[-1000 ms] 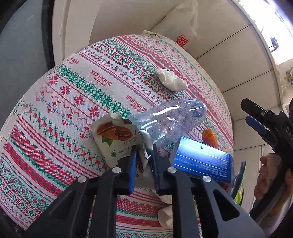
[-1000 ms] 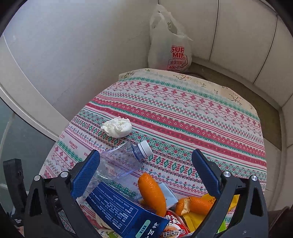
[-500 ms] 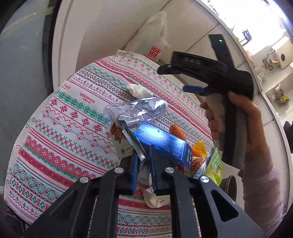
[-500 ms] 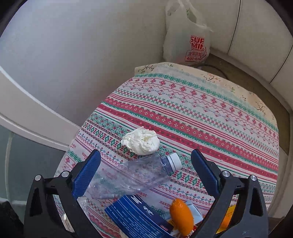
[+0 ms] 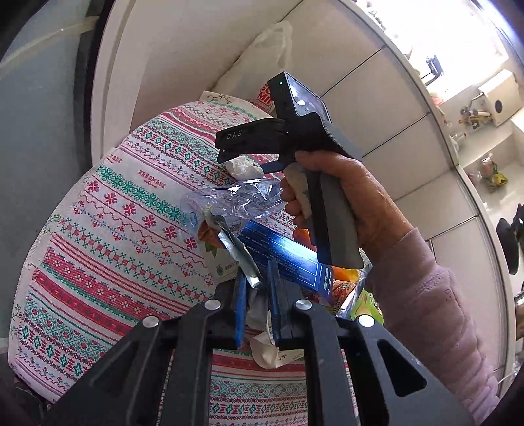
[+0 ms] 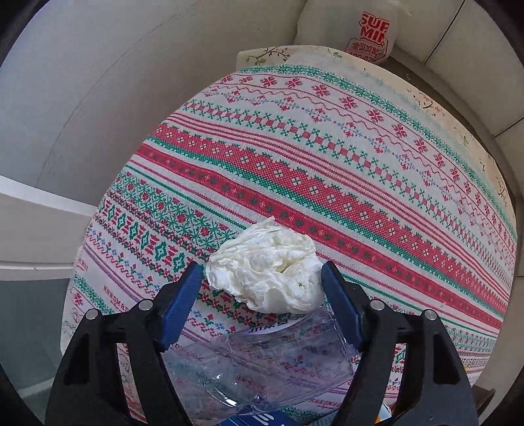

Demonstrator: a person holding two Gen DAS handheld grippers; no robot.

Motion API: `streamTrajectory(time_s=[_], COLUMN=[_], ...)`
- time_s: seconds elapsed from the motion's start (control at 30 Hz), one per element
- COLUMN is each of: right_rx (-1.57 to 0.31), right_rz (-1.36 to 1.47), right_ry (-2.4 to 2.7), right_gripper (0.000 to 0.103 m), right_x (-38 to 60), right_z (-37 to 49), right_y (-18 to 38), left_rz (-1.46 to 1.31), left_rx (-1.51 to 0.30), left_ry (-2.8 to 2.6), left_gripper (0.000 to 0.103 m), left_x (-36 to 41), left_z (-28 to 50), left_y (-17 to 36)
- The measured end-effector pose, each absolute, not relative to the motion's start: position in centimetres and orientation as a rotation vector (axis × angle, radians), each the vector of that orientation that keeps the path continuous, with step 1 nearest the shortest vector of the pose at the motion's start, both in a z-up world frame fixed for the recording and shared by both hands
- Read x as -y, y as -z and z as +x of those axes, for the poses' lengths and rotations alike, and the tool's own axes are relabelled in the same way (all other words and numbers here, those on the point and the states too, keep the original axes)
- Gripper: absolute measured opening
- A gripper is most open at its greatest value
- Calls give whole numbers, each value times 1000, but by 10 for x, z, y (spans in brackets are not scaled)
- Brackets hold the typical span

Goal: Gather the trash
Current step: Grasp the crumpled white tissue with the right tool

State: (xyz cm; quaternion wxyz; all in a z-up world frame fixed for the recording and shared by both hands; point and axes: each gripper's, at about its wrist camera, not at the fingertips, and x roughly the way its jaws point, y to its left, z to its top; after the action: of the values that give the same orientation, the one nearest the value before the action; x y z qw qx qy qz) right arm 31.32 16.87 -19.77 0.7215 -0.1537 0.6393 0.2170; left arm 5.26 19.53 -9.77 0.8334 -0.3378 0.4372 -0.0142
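A crumpled white tissue (image 6: 262,262) lies on the patterned tablecloth (image 6: 327,164), and my right gripper (image 6: 262,273) points down over it. Its jaws are closing with the tissue between the blue pads (image 6: 183,295); a small gap still shows at the left pad. The left wrist view shows the same right gripper (image 5: 240,162) over the tissue (image 5: 244,170), held by a hand (image 5: 344,196). My left gripper (image 5: 256,278) is shut on a silver-and-white wrapper (image 5: 245,262) at the near edge of a trash pile: a crushed clear bottle (image 5: 229,203), a blue box (image 5: 281,259) and orange peel (image 5: 301,234).
The crushed bottle (image 6: 262,367) lies just below the tissue, under the right gripper's fingers. A white plastic bag (image 6: 370,29) with red print stands against the wall behind the table. White walls enclose the far and left sides. A pink sleeve (image 5: 425,311) crosses on the right.
My right gripper moved left and down from above the trash pile to the tissue, and its jaws have narrowed around it. The left gripper rose a little, still shut on the wrapper.
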Motion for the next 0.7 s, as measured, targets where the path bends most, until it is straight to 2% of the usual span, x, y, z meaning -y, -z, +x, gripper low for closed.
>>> streamTrajectory(time_s=[0.13,0.3,0.37,0.4,0.43,0.67,0.7], right_rx=[-1394,-1378,-1355,-1345,-1344,-1347,-1344], right_rz=[-332,-358,-333,-321,-312,-231,-208], right_ry=[-468,-454,-455,-450,-445,-433,-423], right_gripper=[48,35,23,5,1,1,6], right_x=[-165,-158,-154,-152,-150,-137,-136], right_z=[315,311,310,310,309,298,298], right_y=[193,191,185,182,181,176,176], left_rz=[-723,-735,-735,-735,-734,-730,-729], left_rx=[-922,-924,-927,-927,-925,-911,-910], left_ry=[16,4,-3,-6,-6,-3,-4], left_gripper=[12,12,12,12,12,12,12], left_x=[-200,-205,-206,-206,-206,-206,-206], left_z=[50,50,50,50,50,49,49], left_y=[99,102,103,103,103,101,100])
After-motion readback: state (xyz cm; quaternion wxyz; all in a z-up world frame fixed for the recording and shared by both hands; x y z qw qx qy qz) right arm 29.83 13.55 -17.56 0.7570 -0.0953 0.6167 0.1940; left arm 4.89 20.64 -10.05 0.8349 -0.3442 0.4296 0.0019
